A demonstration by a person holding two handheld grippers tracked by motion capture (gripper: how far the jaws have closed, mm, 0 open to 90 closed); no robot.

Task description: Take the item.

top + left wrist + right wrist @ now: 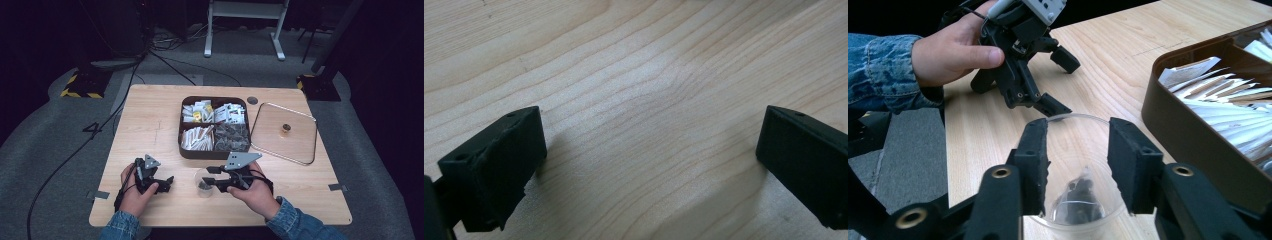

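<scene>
The clear cup stands near the desk's front edge, just short of the brown box's front wall, w/ a dark packet in its bottom. Right claw is right over it: 2 jaws partly spread, pointing down into the cup's mouth, nothing pinched that I can see. Left claw sits spread wide on bare wood, just left of the cup. Right hand is nearer by far; any lift goes straight up.
</scene>
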